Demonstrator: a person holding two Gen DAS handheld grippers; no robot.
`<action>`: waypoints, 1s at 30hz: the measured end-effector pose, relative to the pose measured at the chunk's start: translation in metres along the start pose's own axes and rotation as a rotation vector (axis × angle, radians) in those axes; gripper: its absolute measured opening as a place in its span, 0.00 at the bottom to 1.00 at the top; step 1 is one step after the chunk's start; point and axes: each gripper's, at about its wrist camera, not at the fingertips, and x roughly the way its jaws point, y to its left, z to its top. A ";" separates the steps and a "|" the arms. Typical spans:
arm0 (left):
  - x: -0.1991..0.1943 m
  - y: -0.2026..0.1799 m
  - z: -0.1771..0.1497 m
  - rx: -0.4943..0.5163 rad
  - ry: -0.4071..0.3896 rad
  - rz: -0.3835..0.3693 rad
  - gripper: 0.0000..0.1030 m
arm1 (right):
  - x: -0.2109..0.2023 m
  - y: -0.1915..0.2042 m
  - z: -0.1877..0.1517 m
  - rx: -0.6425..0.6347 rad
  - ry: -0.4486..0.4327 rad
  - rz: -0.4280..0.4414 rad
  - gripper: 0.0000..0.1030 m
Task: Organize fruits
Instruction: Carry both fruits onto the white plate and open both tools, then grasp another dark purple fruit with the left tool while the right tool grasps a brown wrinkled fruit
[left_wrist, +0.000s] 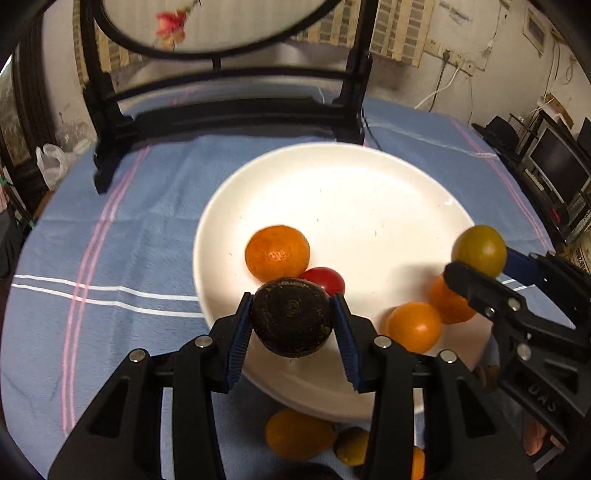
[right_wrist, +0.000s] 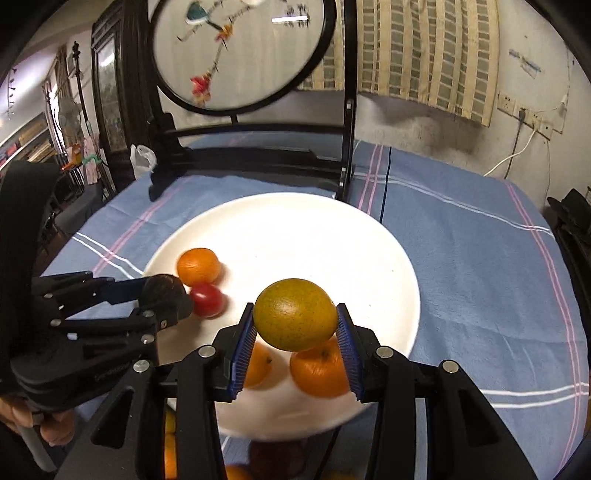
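The left gripper (left_wrist: 291, 319) clamped a dark brown round fruit (left_wrist: 291, 317) between its blue pads, just above the near rim of the white plate (left_wrist: 351, 192). Beyond it lay a red fruit (left_wrist: 325, 280), possibly a tomato, and a mandarin (left_wrist: 277, 253). The right gripper (right_wrist: 295, 323) gripped a yellow-green citrus (right_wrist: 295, 314) over two oranges (right_wrist: 319, 373).

At the bottom of the left wrist view, black gripper arms half hide an oval orange fruit (left_wrist: 297, 434) and a small olive-green fruit (left_wrist: 351, 445); the round embroidered screen (left_wrist: 221, 22) is cut off at the top.
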 end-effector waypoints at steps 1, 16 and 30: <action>0.002 -0.001 0.000 0.006 0.003 -0.001 0.41 | 0.005 -0.001 0.001 0.001 0.010 0.003 0.43; -0.065 0.016 -0.019 -0.076 -0.117 0.004 0.74 | -0.050 -0.022 -0.030 0.053 -0.064 -0.023 0.73; -0.084 0.027 -0.102 -0.141 -0.131 -0.070 0.86 | -0.110 0.005 -0.116 0.046 -0.002 0.030 0.78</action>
